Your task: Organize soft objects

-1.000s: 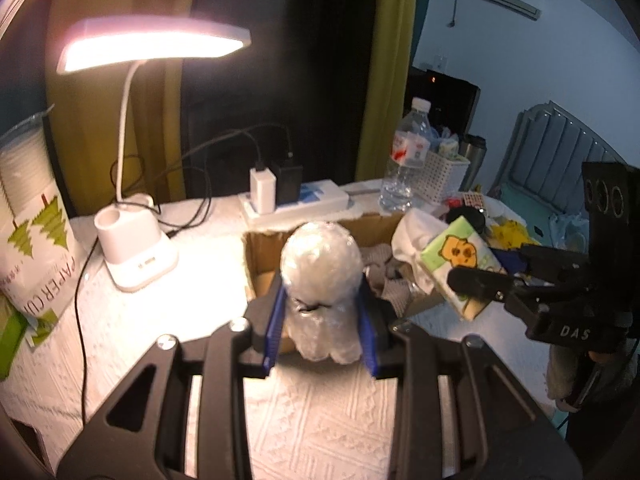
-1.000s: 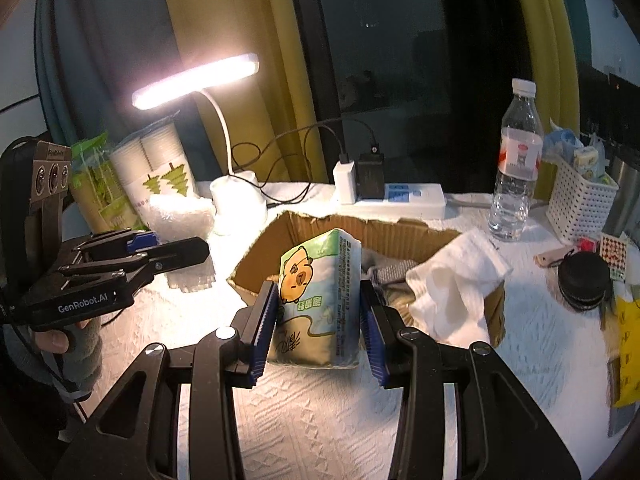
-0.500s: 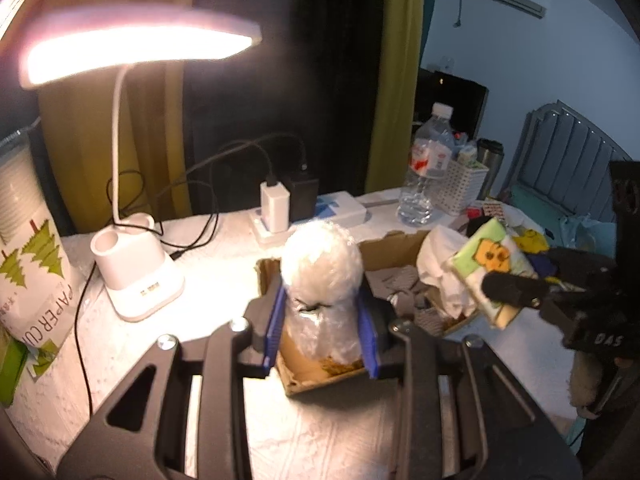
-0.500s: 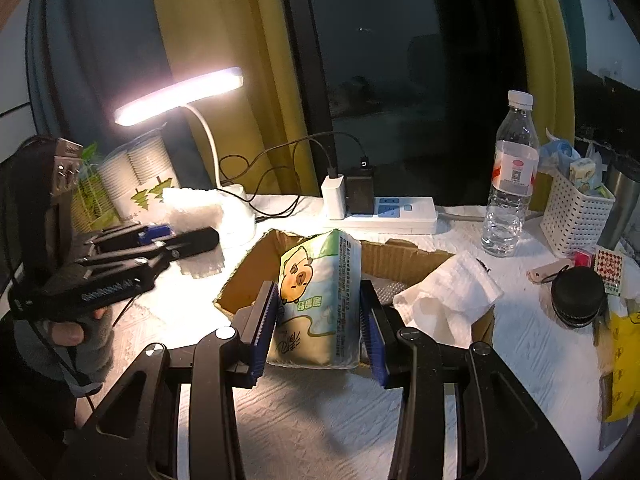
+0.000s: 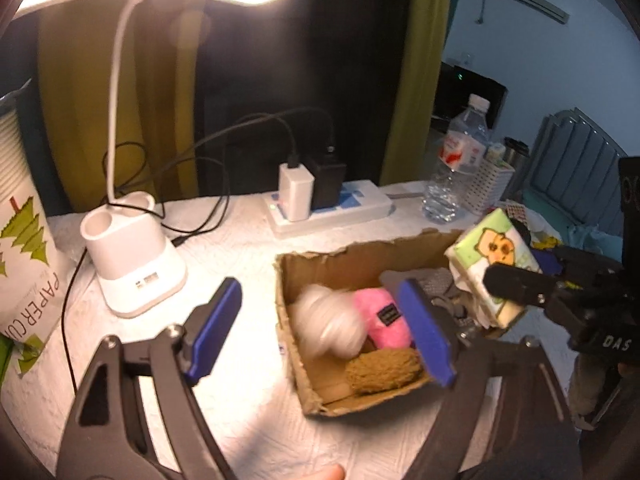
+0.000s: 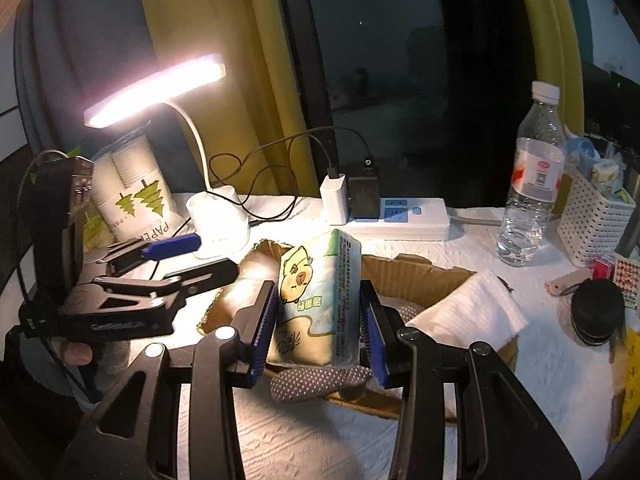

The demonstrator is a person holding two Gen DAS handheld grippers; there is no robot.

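Right gripper pinching the tissue pack by its flat sides above the cardboard box — light, squashy, slick wrap, so grip mid-body — left gripper spread, holding nothing.

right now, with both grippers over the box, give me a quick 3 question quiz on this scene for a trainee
1. True or false: the left gripper is shut on the white plastic bundle.
2. What does the right gripper hold? A) water bottle B) tissue pack C) desk lamp
3. Fill in: in the left wrist view, the pink plush and the brown plush lie inside the ____.

Key
1. False: its jaws stand wide open and the bundle lies in the cardboard box.
2. B
3. cardboard box
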